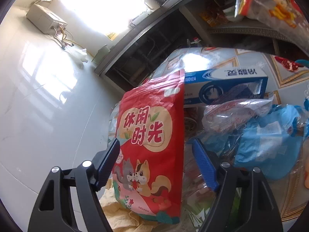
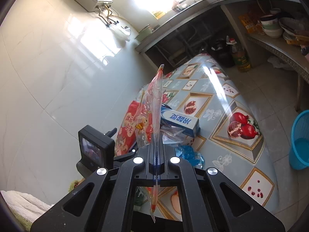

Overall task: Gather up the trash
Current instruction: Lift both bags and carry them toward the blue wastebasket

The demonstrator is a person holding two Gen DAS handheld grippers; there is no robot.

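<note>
- The left gripper is reaching over the trash pile on the worktop, which is covered with a glossy pomegranate-print cloth. Its jaws are standing apart on either side of the red foil snack pouch printed with two cartoon squirrels.
- The dark finger is lying against the pouch's left edge, while the blue finger is standing clear of its right edge, so the pads are not yet pressing. In my judgement, this is the approach to a grasp.
- The pouch is standing nearly upright, propped among the litter, which is presenting its flat sides to the jaws.
- The right gripper is being held above the near edge of the worktop, its jaws together and clamped on a thin clear plastic wrapper with red and orange print. The wrapper is standing edge-on above the jaws, with its tail hanging below them.
- Behind the pouch, a blue-and-white cardboard box is lying on its side. To its right, crumpled clear and blue plastic bags are forming the rest of the pile.
- A blue plastic basket is standing on the floor, right of the worktop. It is probably where the trash is meant to go.
</note>
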